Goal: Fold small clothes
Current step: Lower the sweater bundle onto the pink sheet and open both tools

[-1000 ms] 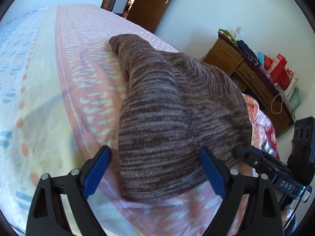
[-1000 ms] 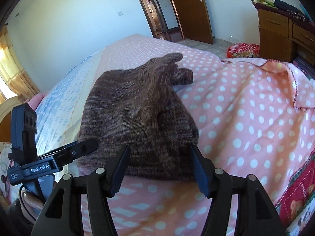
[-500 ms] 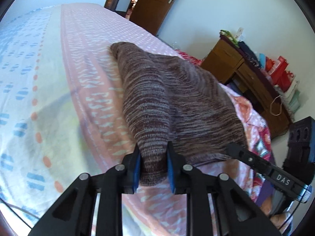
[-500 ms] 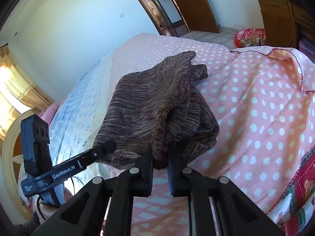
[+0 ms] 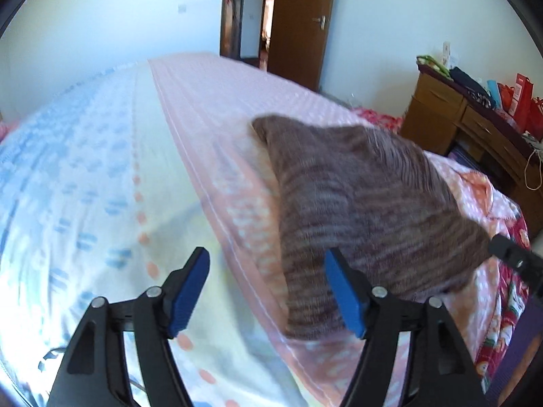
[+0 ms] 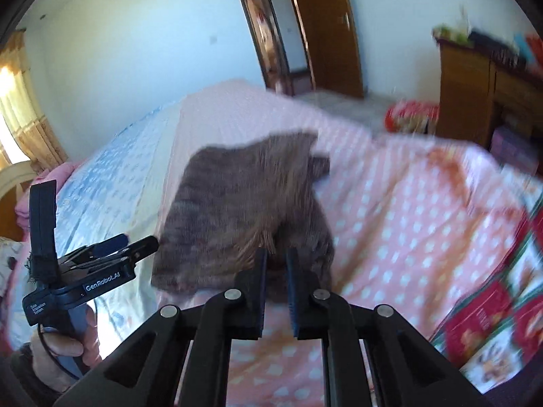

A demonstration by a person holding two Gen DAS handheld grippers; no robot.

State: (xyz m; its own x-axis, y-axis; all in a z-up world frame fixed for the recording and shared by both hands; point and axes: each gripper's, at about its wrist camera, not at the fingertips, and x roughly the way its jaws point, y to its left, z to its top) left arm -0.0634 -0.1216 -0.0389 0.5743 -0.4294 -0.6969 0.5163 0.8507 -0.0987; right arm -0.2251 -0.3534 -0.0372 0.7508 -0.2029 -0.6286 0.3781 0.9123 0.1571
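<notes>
A brown striped knit garment point(image 5: 370, 210) lies bunched on the pink dotted bedcover; it also shows in the right wrist view point(image 6: 244, 210). My left gripper point(image 5: 268, 291) is open and empty, to the left of the garment's near edge; its right finger overlaps the knit. My right gripper point(image 6: 275, 271) is nearly closed with a narrow gap, at the garment's near edge; whether cloth is pinched is unclear because of blur. The left gripper also shows in the right wrist view point(image 6: 135, 246).
The bed has a blue-patterned sheet point(image 5: 68, 183) on the left and a pink cover point(image 6: 407, 217) on the right. A wooden dresser point(image 5: 475, 142) with bags stands at right. A brown door point(image 5: 298, 23) stands open behind the bed.
My left gripper has opened, let go of the garment and shifted left. Both grippers have pulled back and up; the right one's jaws stay close together at the garment's edge.
</notes>
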